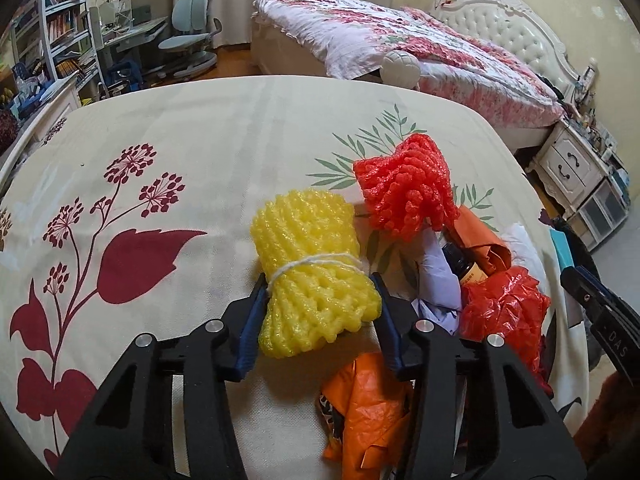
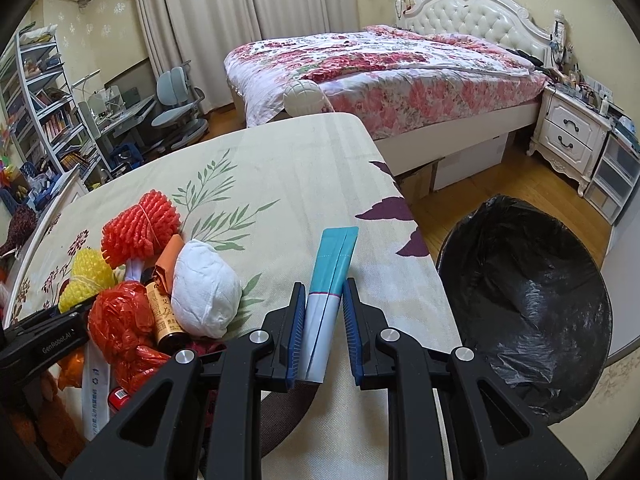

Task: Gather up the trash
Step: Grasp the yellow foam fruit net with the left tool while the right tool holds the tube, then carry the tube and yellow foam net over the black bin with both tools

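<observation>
The left gripper had its fingers pressed against both sides of a yellow foam net, clenched on the lower half of the bundle just below the white string tied round its waist. The bundle lay on the flower-printed cloth of the counter, toward the counter's right edge. Just beyond it sat a red foam net, and to its right a heap of trash: an orange paper roll, a dark glass bottle partly buried, pale lilac paper, a crumpled red plastic bag and, nearest the camera, an orange plastic bag.

The right gripper grasped a flat teal-and-white packet between its blue-padded fingers; the left pad touched the packet, while a thin gap showed by the right pad. The packet pointed away from the camera over the counter's right edge. A white cloth wad rested beside the heap, touching the bottle. On the wooden floor just beside that edge stood a bin lined with a black bag, its mouth open. Whether the packet rested on the counter or hung above it could not be told.
</observation>
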The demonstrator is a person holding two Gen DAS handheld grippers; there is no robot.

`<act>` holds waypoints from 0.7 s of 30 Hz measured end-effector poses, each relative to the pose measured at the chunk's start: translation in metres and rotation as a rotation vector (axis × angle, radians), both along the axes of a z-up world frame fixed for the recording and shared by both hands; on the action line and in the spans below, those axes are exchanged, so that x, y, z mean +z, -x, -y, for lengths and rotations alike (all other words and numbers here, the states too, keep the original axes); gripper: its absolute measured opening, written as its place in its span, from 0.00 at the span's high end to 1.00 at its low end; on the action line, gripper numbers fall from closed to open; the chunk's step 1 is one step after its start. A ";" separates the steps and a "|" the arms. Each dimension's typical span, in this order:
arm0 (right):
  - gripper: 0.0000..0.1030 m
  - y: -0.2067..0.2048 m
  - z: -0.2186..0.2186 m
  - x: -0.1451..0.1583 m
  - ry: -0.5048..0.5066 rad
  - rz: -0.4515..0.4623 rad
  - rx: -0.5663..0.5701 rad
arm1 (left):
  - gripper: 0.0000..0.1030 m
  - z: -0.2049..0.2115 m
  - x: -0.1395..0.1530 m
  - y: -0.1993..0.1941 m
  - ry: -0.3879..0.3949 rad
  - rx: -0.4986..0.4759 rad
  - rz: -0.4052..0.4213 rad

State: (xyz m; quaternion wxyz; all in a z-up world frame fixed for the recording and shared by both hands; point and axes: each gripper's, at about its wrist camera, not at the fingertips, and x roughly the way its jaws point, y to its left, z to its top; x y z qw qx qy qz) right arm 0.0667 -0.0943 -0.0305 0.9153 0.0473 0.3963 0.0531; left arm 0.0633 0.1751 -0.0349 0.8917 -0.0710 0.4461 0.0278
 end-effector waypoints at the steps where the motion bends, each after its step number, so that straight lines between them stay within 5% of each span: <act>1: 0.80 0.001 0.001 0.000 0.000 -0.002 -0.001 | 0.55 0.000 0.002 0.002 -0.011 0.000 0.008; 12: 0.80 0.017 0.010 0.006 -0.002 0.017 -0.018 | 0.56 0.006 0.044 0.029 -0.098 0.008 0.143; 21: 0.80 0.037 0.037 0.020 0.004 0.058 -0.063 | 0.56 0.055 0.068 0.041 -0.082 -0.081 0.213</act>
